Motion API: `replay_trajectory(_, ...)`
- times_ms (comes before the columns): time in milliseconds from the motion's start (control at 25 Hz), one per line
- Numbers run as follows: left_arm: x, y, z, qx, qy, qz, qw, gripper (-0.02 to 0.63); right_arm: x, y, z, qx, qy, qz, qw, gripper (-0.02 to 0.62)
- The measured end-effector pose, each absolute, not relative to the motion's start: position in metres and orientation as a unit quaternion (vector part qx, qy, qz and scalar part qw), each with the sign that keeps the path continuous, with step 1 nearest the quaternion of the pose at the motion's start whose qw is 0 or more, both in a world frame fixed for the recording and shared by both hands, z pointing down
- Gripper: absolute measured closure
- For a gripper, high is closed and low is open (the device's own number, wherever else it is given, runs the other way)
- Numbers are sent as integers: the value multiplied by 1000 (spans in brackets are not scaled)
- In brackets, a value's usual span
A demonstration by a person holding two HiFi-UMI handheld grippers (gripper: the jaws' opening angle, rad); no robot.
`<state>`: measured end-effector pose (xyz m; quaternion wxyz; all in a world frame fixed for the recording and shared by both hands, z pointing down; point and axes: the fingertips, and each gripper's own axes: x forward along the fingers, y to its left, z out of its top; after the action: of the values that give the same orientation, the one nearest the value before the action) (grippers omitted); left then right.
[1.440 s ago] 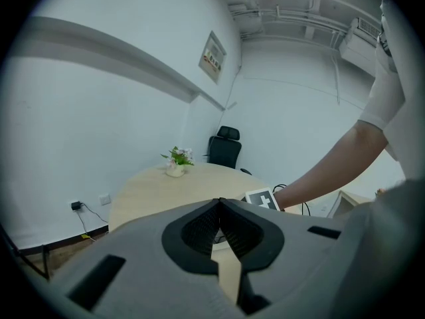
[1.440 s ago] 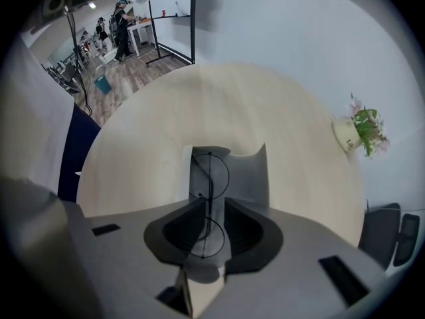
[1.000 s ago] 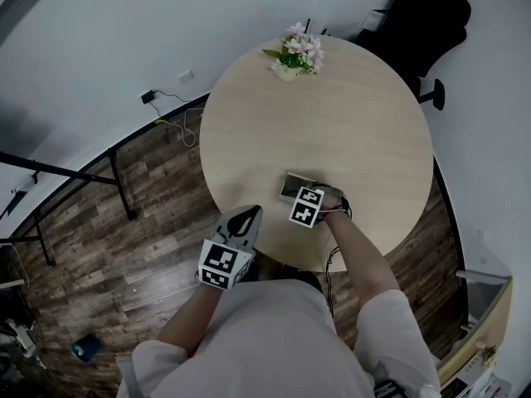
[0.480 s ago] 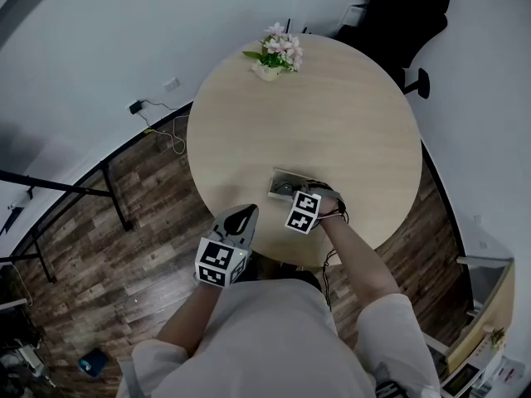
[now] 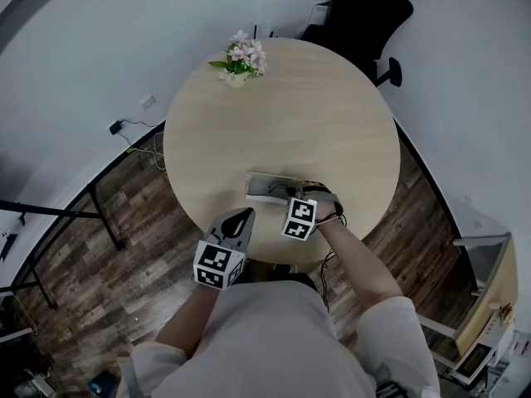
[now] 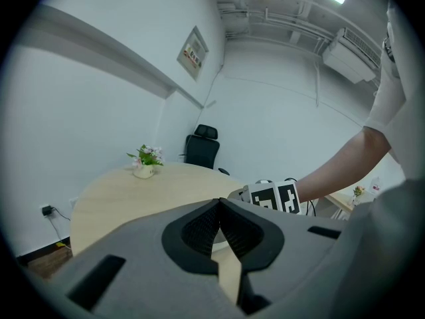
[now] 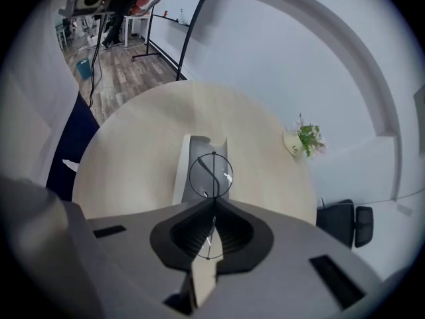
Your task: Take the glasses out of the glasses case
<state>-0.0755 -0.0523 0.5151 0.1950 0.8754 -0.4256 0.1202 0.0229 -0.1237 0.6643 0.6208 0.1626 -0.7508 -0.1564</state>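
Head view, with my two gripper views alongside. The round, pale wooden table [image 5: 282, 114] stands on a dark plank floor [image 5: 99, 247]. A small pot of pink and white flowers [image 5: 239, 56] sits at the table's 11 o'clock rim, and a black office chair [image 5: 361, 11] stands beyond the 1 o'clock edge. The open grey rectangular glasses case [image 7: 196, 145] lies on the table near the 6 o'clock edge. My right gripper [image 7: 213, 203] is directly over the case and points steeply down. Its jaws are clamped on the thin black round-rimmed wire glasses [image 7: 208, 175], gripping them at the middle of the frame. One lens ring projects past the fingertips at 12 o'clock and lies over the case's dark interior, while the other ring shows between the pads. I cannot tell whether the frame touches the case. My left gripper [image 6: 219, 203] hangs at the table's 7 o'clock edge, off to the case's 8 o'clock side and apart from it. Its jaws are pressed together with nothing between them. In the left gripper view, the right gripper's marker cube sits at 2 o'clock from those jaws.
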Motion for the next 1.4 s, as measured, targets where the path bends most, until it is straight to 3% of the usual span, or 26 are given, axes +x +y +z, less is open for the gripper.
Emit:
replay_trajectory(520, -26, -47, 518, 876, -416, 129, 208, 598, 112, -107, 689, 182, -723, -150, 649, 577)
replay_trajectory(1400, -15, -46, 529, 853, -445, 152, 228, 598, 126, -90, 736, 181, -714, -164, 656, 577)
